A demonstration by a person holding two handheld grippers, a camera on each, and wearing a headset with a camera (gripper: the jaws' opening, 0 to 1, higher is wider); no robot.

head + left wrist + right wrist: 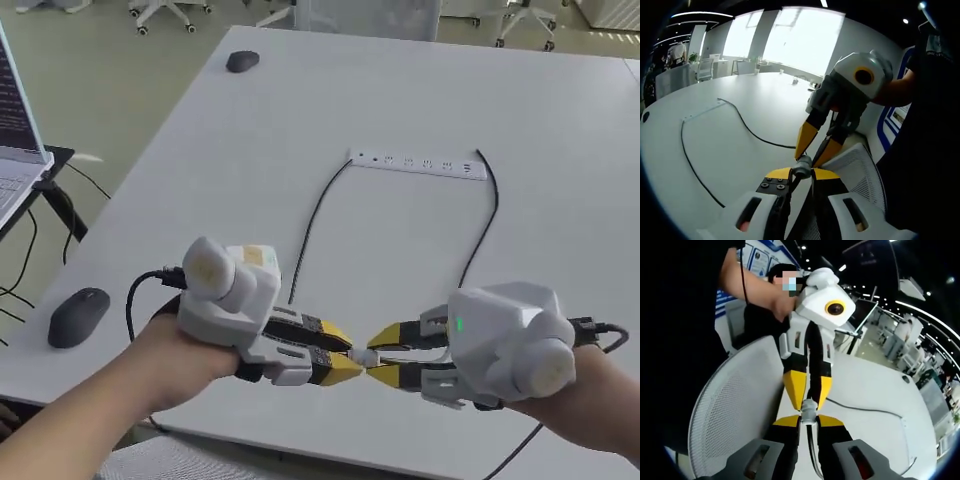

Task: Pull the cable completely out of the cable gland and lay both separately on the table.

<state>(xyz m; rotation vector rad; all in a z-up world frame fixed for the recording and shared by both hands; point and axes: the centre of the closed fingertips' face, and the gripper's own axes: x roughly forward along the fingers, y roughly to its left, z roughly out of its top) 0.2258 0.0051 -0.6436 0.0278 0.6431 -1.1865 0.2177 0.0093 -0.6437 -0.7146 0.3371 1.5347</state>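
Cable gland held between two grippers, tip to tip, near the front edge of the white table.

The left gripper has its jaws clamped on the gland from one side. The right gripper meets it head-on, its jaws closed on the cable just behind the gland. In the right gripper view the dark cable runs back between those jaws, its end still seated in the gland. A hand holds each gripper. Farther back on the table lies a white power strip, with black cords trailing from it toward the front. One dark mouse sits near the table's left edge and another at its far corner. A laptop stands off to the left.
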